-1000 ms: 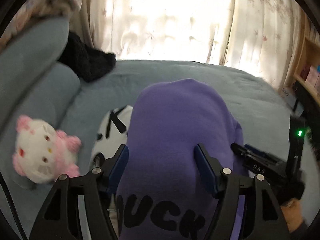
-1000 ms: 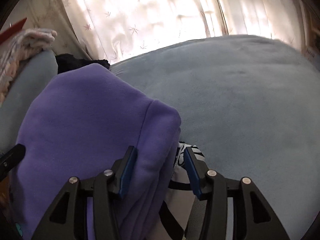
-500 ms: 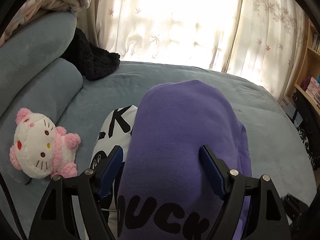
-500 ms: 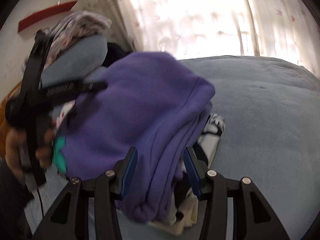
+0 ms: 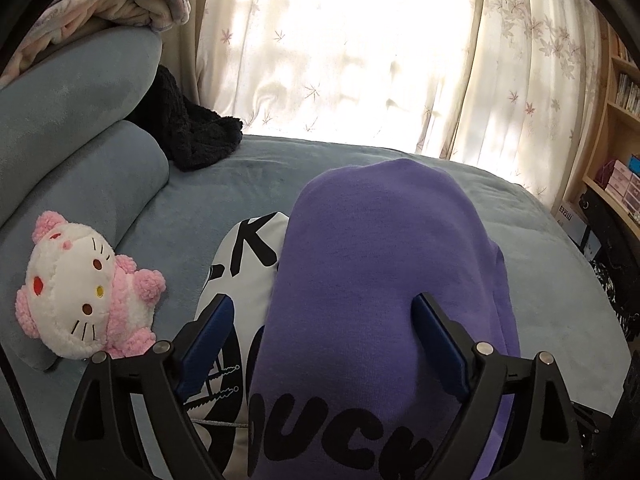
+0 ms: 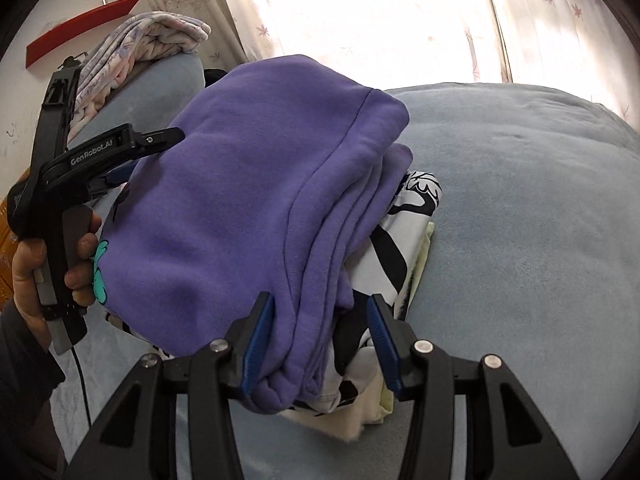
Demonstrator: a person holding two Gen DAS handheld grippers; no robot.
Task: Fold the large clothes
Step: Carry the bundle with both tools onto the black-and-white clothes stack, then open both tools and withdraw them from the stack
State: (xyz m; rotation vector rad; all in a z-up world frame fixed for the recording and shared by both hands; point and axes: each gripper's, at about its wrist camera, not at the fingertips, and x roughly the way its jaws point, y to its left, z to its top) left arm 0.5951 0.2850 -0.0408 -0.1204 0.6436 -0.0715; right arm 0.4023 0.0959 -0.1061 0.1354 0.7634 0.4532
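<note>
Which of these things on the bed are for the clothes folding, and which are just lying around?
For the folding:
- folded purple fleece sweatshirt
- white garment with black print under it
- left gripper, jaws opening
- right gripper

Just lying around:
- pink and white plush cat toy
- black fuzzy garment
- pale floral blanket

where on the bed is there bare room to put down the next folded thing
Bare blue bed lies right of the purple sweatshirt stack, toward the curtain. The pillow side is crowded: plush cat, black garment.
</note>
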